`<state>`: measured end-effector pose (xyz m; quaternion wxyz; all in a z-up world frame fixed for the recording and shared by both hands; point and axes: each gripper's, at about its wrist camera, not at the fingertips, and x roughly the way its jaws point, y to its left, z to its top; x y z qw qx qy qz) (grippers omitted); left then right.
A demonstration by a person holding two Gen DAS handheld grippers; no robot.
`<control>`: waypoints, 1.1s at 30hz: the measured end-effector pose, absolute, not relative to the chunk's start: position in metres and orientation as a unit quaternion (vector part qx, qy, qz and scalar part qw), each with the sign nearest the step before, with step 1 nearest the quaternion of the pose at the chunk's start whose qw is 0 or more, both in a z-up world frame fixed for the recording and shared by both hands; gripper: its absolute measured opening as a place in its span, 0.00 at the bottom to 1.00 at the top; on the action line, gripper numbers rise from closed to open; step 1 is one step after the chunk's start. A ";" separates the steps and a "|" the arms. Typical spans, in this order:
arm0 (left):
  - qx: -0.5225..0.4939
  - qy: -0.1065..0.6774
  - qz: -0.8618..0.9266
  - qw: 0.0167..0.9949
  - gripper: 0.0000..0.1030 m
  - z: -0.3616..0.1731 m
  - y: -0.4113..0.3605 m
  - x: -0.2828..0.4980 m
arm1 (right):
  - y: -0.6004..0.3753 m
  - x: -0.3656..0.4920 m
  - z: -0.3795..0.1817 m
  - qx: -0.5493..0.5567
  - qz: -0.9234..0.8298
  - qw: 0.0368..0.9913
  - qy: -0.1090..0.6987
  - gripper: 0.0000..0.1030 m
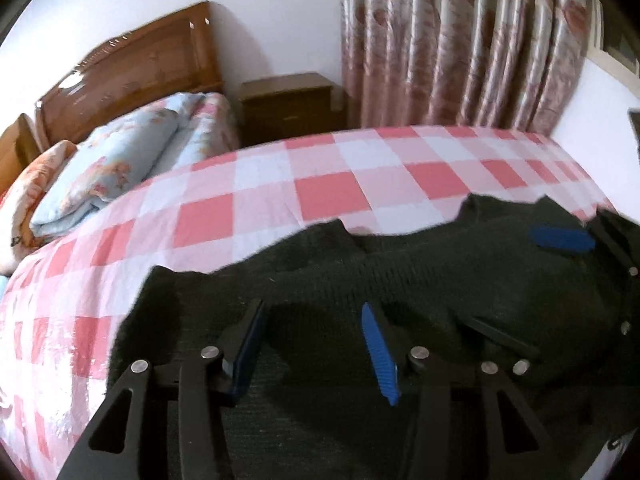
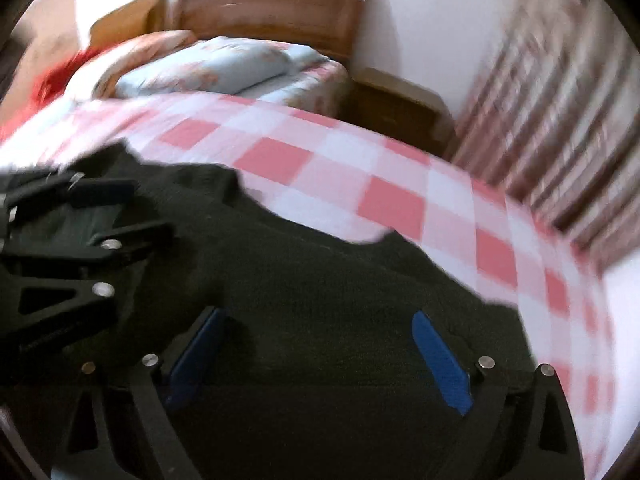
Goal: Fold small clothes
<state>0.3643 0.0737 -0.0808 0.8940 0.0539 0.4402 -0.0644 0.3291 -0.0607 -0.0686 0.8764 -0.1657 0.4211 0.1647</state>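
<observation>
A dark green knitted garment (image 1: 360, 276) lies spread on the pink-and-white checked bedsheet (image 1: 280, 184); it also shows in the right wrist view (image 2: 320, 280). My left gripper (image 1: 314, 316) is open, its blue-padded fingers low over the garment's near part, nothing between them. My right gripper (image 2: 320, 332) is open over the garment's right part, empty. The right gripper shows at the right edge of the left wrist view (image 1: 568, 240). The left gripper shows at the left of the right wrist view (image 2: 80, 216). The right wrist view is motion-blurred.
Folded floral quilts and pillows (image 1: 112, 160) lie at the head of the bed by a wooden headboard (image 1: 132, 68). A wooden nightstand (image 1: 288, 104) stands beside the bed. Patterned curtains (image 1: 460, 40) hang behind. The checked sheet (image 2: 360, 176) extends beyond the garment.
</observation>
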 end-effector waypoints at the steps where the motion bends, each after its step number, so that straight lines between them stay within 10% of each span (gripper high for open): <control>1: 0.051 0.447 -0.066 0.891 0.49 -0.082 0.074 0.367 | -0.060 0.331 -0.069 -0.169 0.164 0.876 0.422 1.00; 8: -0.032 0.422 -0.003 0.906 0.40 -0.077 0.108 0.362 | -0.133 0.358 -0.070 0.033 0.063 0.888 0.453 1.00; 33: 0.022 0.389 -0.023 0.921 0.34 -0.059 0.083 0.301 | -0.068 0.296 -0.057 -0.083 0.200 0.874 0.435 1.00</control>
